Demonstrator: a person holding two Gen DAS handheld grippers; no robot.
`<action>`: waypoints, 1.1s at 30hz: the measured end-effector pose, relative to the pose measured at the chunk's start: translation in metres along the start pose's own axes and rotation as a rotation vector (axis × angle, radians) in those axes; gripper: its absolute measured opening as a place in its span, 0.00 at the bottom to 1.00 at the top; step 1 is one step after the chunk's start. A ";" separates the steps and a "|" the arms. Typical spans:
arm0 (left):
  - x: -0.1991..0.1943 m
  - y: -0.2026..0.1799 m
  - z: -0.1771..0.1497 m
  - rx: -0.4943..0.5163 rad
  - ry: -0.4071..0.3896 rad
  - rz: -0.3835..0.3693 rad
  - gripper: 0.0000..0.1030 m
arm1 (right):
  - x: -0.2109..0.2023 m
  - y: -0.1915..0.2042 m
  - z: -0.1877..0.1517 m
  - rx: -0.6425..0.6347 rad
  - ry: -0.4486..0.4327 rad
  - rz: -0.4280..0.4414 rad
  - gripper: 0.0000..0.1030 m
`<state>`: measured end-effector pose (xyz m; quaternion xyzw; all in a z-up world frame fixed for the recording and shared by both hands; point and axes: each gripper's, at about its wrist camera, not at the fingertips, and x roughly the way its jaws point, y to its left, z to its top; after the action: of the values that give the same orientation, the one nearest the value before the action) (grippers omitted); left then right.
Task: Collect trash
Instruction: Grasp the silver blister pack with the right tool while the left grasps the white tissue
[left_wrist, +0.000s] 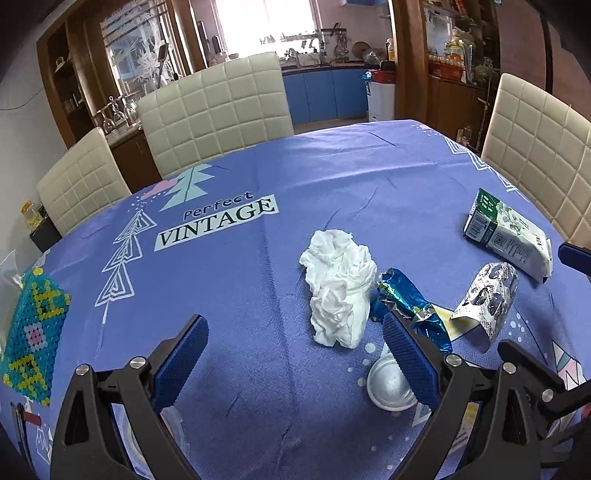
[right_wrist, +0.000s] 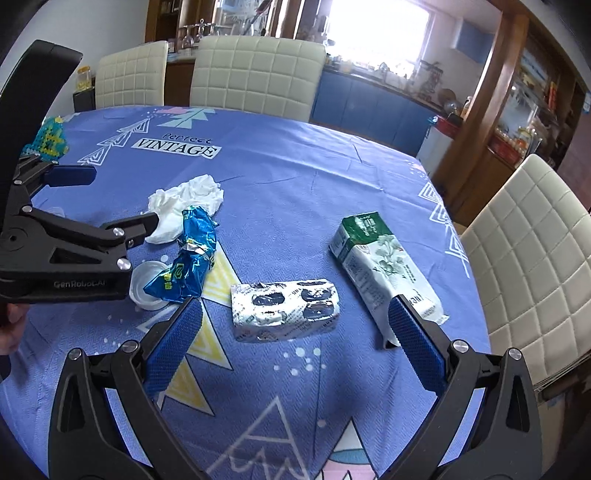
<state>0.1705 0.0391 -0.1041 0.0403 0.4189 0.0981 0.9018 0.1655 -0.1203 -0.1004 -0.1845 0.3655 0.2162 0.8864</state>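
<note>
Five bits of trash lie scattered on the worktop (right_wrist: 314, 192): a crumpled tissue (left_wrist: 340, 288), a blue wrapper (right_wrist: 192, 254) touching it, a small white lid (right_wrist: 147, 288) partly under the wrapper, an empty pill pack (right_wrist: 284, 310) and a green-and-white carton (right_wrist: 376, 266) off to the side. No bin or bag shows in either view. The left claw (left_wrist: 295, 365) hangs spread wide just short of the tissue, empty; the right claw (right_wrist: 295, 350) is also spread and empty, with the pill pack between its fingers' line. Nothing looks collected yet, so the whole job seems left.
</note>
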 end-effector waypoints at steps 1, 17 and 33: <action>0.003 -0.002 0.000 0.008 0.003 -0.014 0.90 | 0.004 0.000 0.001 0.008 0.006 0.005 0.96; 0.040 -0.003 0.000 0.002 0.050 -0.088 0.44 | 0.050 -0.003 0.001 0.032 0.105 0.077 0.72; -0.004 0.000 -0.004 -0.027 -0.009 -0.109 0.05 | 0.010 -0.018 -0.019 0.069 0.078 0.052 0.72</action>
<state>0.1646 0.0380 -0.1039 0.0054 0.4148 0.0542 0.9083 0.1704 -0.1418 -0.1178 -0.1526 0.4114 0.2190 0.8715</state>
